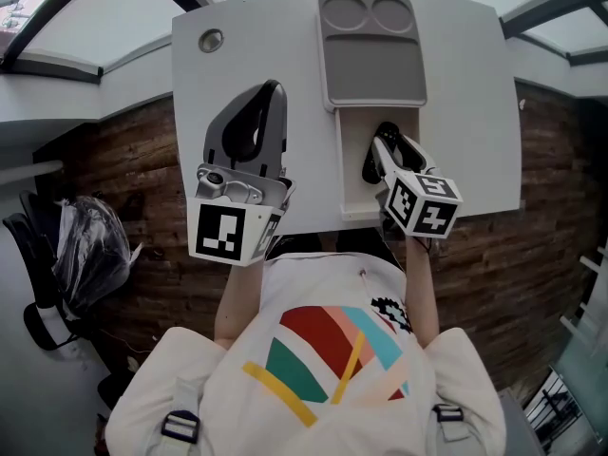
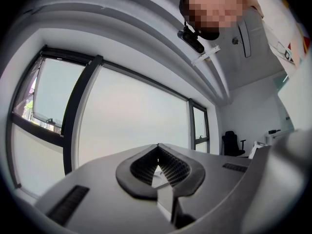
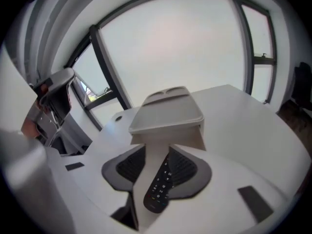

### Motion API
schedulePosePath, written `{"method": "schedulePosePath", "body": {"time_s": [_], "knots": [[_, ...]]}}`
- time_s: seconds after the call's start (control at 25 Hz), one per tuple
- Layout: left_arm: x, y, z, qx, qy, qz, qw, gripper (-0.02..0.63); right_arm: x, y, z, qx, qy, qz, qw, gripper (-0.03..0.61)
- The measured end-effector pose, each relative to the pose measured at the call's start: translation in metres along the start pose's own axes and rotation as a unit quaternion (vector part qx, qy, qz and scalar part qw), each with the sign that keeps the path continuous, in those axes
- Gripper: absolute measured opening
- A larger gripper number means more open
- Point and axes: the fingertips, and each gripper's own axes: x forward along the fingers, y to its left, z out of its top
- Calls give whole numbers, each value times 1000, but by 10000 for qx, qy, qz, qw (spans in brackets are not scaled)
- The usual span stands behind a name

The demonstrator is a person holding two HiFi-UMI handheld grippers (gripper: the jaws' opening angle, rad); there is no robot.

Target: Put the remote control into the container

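A black remote control (image 3: 160, 185) lies lengthwise between the jaws of my right gripper (image 3: 156, 150). It rests against the right pad, and a gap shows at the left pad, so the jaws stand open. This gripper (image 1: 385, 155) reaches into the open near half of the beige container (image 1: 351, 164). The container's lid (image 1: 370, 65), with two round recesses, is slid toward the far side. My left gripper (image 1: 271, 91) is over the white table (image 1: 465, 84), left of the container. Its jaws are shut with nothing in them (image 2: 157, 146).
A round cable hole (image 1: 211, 39) sits in the table's far left corner. The table's front edge runs just under both grippers. A black bag (image 1: 90, 245) lies on the floor at the left. Large windows stand beyond the table.
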Motion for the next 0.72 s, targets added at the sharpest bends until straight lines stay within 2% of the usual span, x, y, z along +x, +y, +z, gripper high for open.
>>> {"method": "schedulePosePath", "body": {"time_s": [0.08,0.16,0.32,0.56,0.72], "knots": [[0,-3,4,35,-16,-22,10000,8,-17,-7,22,-39,-407,-231,9989,6],[-1,-5,8,70,-55,-27,10000,8,-35,-8,50,-274,-854,-392,9952,0],[-4,-4,17,88,-179,31,9998,8,-77,7,106,-422,-1817,-280,9820,0],[-4,-8,31,57,-388,117,9992,8,-154,51,173,-1164,-3086,209,9438,0],[-5,-12,42,169,-490,148,9985,8,-185,63,190,-1084,-3689,268,9227,0]]}}
